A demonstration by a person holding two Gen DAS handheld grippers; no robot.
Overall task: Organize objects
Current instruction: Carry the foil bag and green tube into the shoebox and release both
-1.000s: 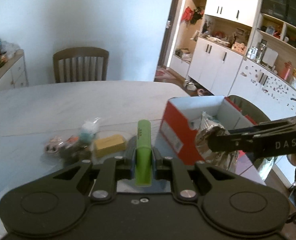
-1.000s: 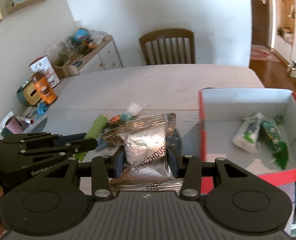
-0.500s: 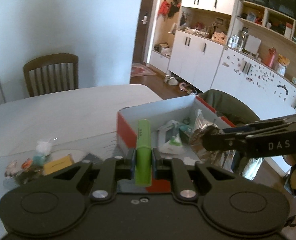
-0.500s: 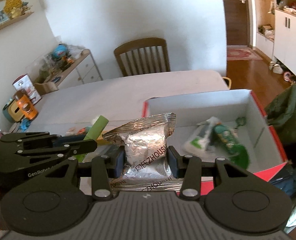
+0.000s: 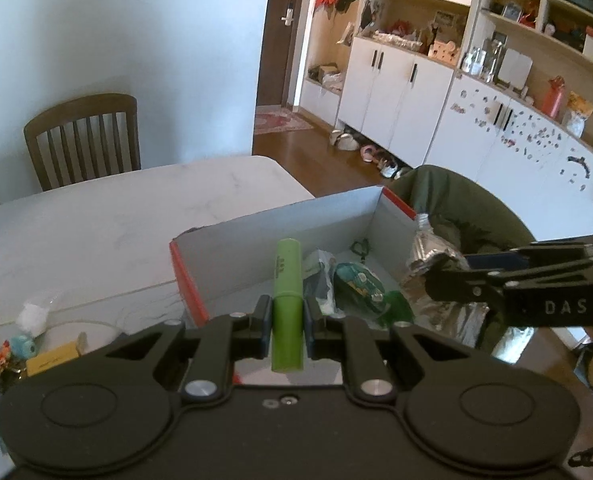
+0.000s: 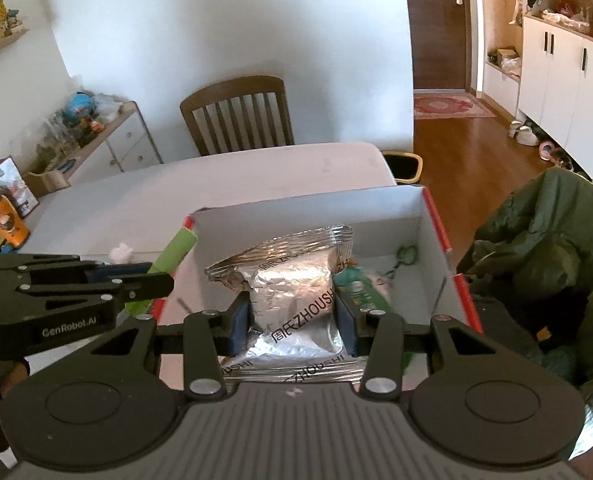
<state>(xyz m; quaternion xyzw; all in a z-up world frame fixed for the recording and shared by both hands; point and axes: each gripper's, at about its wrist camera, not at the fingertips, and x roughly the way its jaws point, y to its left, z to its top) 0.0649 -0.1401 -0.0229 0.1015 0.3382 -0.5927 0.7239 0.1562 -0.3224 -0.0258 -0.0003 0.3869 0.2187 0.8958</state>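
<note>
My left gripper (image 5: 286, 322) is shut on a green tube (image 5: 287, 300), held over the near-left part of the red-and-white cardboard box (image 5: 256, 236). The tube (image 6: 174, 252) also shows in the right wrist view, beside the box's left wall. My right gripper (image 6: 294, 320) is shut on a silver foil packet (image 6: 292, 276) and holds it above the box (image 6: 436, 220) interior. In the left wrist view that packet (image 5: 432, 256) hangs over the box's right side. A white-green pack (image 5: 320, 276) and a teal packet (image 5: 358, 284) lie inside the box.
Small items stay on the white table (image 5: 96, 220) at left: a yellow box (image 5: 52, 358), a white wad (image 5: 32, 312) and little toys. A wooden chair (image 5: 82, 140) stands behind the table. A green jacket (image 6: 544, 240) hangs right of the box.
Both grippers have moved right with their loads, from over the table items to over the box. The foil packet now hangs above the box interior and the tube over its left part.
</note>
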